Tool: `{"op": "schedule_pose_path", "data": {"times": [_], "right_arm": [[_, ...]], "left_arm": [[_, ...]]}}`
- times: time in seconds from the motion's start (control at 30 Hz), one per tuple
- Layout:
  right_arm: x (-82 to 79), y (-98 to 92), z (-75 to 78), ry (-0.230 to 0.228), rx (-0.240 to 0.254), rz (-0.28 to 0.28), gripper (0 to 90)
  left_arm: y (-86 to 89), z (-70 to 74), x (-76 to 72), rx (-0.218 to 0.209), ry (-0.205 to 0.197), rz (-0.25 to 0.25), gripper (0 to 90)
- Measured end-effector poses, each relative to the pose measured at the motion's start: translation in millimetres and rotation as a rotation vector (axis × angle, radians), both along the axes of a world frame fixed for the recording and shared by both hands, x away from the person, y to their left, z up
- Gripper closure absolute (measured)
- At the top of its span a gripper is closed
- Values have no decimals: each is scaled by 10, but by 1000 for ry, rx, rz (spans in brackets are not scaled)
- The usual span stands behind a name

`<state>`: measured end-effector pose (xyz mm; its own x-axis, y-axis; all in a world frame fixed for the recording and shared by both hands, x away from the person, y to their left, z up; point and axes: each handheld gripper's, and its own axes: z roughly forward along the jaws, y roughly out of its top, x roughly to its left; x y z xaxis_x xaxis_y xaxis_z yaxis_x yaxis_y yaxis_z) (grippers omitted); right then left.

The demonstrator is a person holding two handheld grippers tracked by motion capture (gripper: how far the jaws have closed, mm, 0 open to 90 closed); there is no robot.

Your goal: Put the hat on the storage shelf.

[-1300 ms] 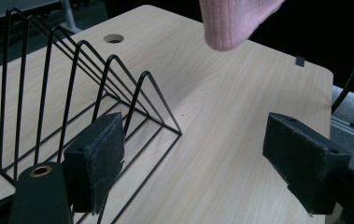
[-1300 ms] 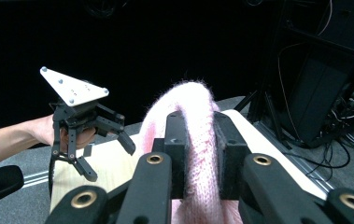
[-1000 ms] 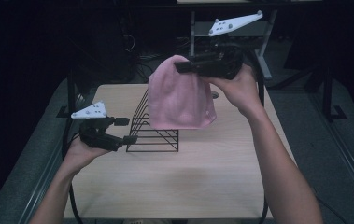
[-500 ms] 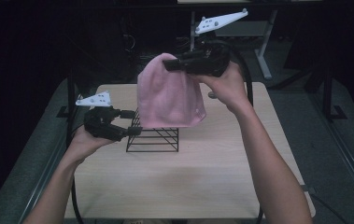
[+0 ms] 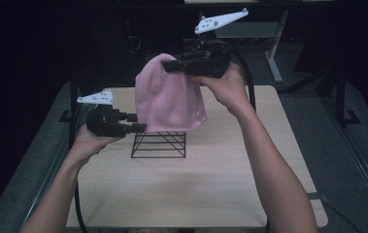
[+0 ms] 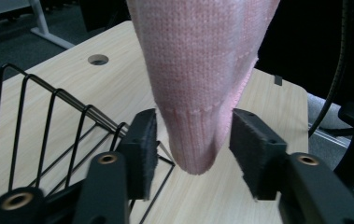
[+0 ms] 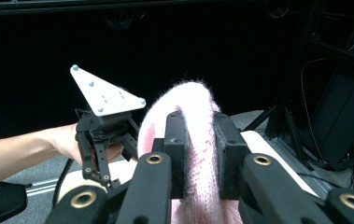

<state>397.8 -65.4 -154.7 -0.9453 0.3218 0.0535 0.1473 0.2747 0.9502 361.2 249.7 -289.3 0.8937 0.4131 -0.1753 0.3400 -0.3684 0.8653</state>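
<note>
One pink knit hat (image 5: pixel 169 99) hangs in the air above the counter (image 5: pixel 196 189), and one black wire rack (image 5: pixel 158 144) stands on the wood beneath it. You hold two hand-held grippers, one in each hand. Your right hand-held gripper (image 5: pixel 172 64) is clamped on the hat's rounded crown, lifted well above the counter; the right gripper view shows both jaws pressed into the wool. The hat's long axis runs up and down, crown at the top, ribbed open edge pointing down toward the rack. Your left hand-held gripper (image 5: pixel 140 123) sits low at the hat's left lower edge with its jaws apart. In the left gripper view the hat's bottom edge dips between the two pads (image 6: pixel 143 151) without being squeezed.
</note>
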Motion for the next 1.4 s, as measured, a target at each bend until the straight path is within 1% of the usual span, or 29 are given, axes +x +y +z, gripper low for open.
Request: {"op": "schedule_pose_path", "data": {"times": [0.07,0.1,0.13,0.2,0.3,0.37,0.43,0.47,0.5,0.53,0.57,0.67,0.7,0.77,0.83,0.93,0.97,1.07,1.17,1.23,1.33,1.4], "right_arm": [[10,11,2,1,6,0,779],[16,17,2,-1,6,1,779],[21,29,4,3,7,0,779],[33,42,8,-4,5,0,779],[62,59,4,-4,5,-5,779],[78,68,-4,-3,7,-7,778],[87,75,-10,-4,6,-11,778],[95,86,-17,-5,2,-18,779],[109,97,-28,-4,2,-20,778],[109,97,-28,-4,2,-20,778],[125,109,-41,-4,4,-25,778],[140,125,-54,-1,1,-29,778],[167,141,-74,2,-5,-31,778],[182,148,-85,2,-9,-34,778],[220,178,-128,8,-16,-36,777],[247,197,-156,14,-24,-38,776],[272,213,-181,18,-28,-42,776],[314,222,-215,27,-32,-42,776],[338,229,-232,31,-32,-49,776],[359,234,-243,23,-38,-52,776],[378,236,-252,28,-38,-54,776],[423,243,-277,32,-34,-59,776]], "left_arm": [[6,-7,14,-4,-1,7,590],[13,-8,25,-4,1,4,590],[16,-8,28,-6,0,6,622],[25,-7,36,-3,-8,7,661],[46,5,42,6,-12,22,728],[51,9,44,9,-15,28,746],[70,20,53,25,-19,39,749],[74,23,55,26,-19,46,754],[92,31,67,40,-23,54,755],[92,31,67,40,-23,54,756],[111,36,79,51,-32,71,763],[129,31,98,61,-30,81,763],[147,16,122,71,-25,89,764],[154,5,132,73,-24,94,764],[172,-26,163,98,-21,106,764],[180,-46,181,106,-17,113,764],[191,-62,200,117,-16,120,764],[205,-75,217,124,-13,125,763],[233,-96,248,128,-8,143,764],[245,-107,264,131,-8,148,764],[249,-120,280,131,-5,154,764],[246,-131,297,136,-4,157,782]]}}
